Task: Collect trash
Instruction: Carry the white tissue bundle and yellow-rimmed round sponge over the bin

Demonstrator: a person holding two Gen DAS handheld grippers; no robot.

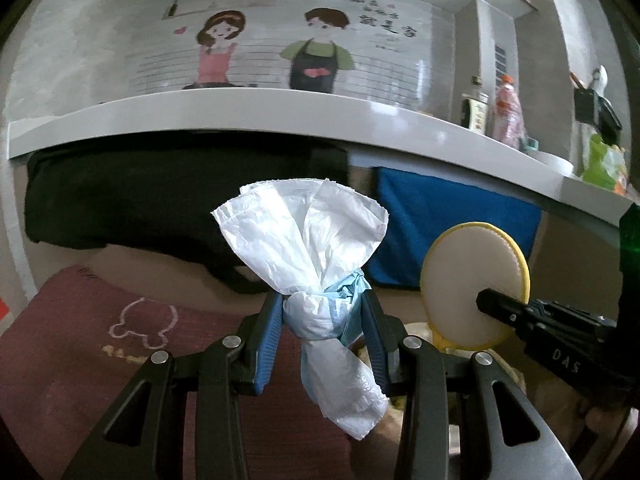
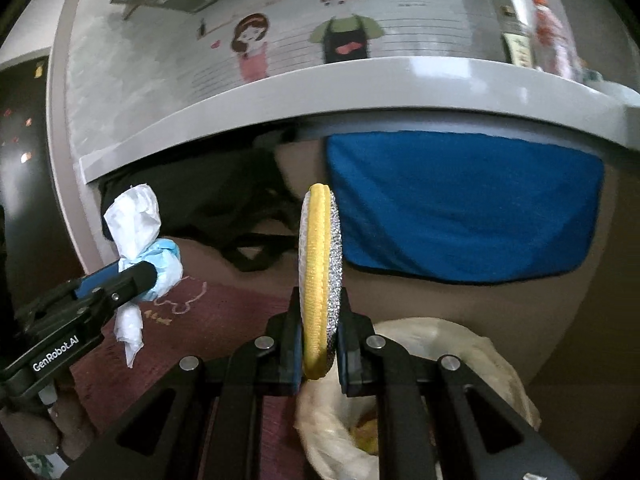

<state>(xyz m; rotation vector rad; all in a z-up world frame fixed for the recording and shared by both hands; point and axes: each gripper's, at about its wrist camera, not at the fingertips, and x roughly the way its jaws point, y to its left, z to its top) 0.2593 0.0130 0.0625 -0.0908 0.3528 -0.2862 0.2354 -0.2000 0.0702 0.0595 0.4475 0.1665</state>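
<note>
Both claws loaded: left claw (image 1: 322, 320) pinching tied white bag (image 1: 316, 260), right claw (image 2: 320, 340) clamping scrubber pad (image 2: 320, 280); trash bag (image 2: 420, 344) right below.

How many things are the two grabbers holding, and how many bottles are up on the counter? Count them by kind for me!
White and blue knotted plastic bags, held in the left gripper jaws: 1
Round yellow-edged scrub pads, held in the right gripper jaws: 1
Bottles on the counter: 2
Total: 4
</note>
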